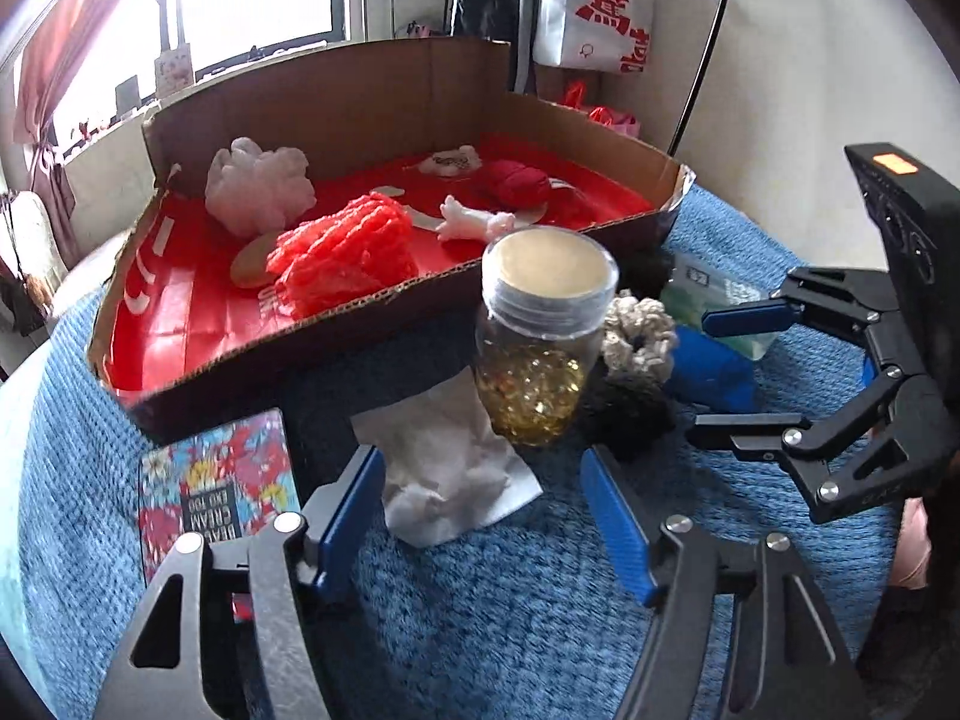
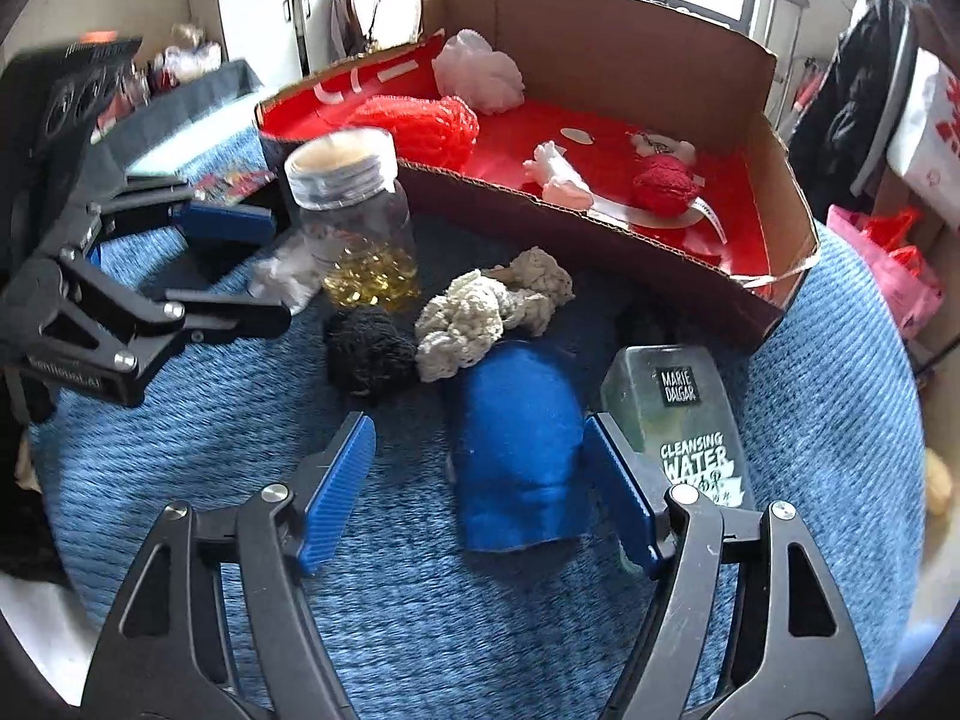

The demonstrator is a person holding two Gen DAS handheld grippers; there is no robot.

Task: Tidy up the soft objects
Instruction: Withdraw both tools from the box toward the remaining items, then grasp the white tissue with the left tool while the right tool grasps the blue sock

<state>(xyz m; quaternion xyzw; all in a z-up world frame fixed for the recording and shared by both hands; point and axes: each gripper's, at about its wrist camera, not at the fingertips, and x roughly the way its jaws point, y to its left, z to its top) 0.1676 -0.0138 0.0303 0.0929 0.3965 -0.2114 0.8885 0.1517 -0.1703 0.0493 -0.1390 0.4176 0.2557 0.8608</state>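
A cardboard box (image 1: 372,90) with a red floor holds a white pouf (image 1: 258,186), a red mesh pouf (image 1: 345,249), a white bone toy (image 1: 474,219) and a red ball toy (image 1: 519,180). On the blue blanket lie a crumpled white tissue (image 1: 447,468), a black scrunchie (image 2: 367,348), a cream crochet scrunchie (image 2: 480,312) and a blue felt piece (image 2: 519,444). My left gripper (image 1: 483,516) is open just above the tissue. My right gripper (image 2: 480,480) is open around the blue felt piece, its right pad beside it.
A clear jar of yellow capsules (image 1: 537,336) stands by the box's front wall. A cleansing water bottle (image 2: 684,420) lies right of the felt. A floral tin (image 1: 216,480) lies at the left. The box (image 2: 600,36) shows its tall back wall.
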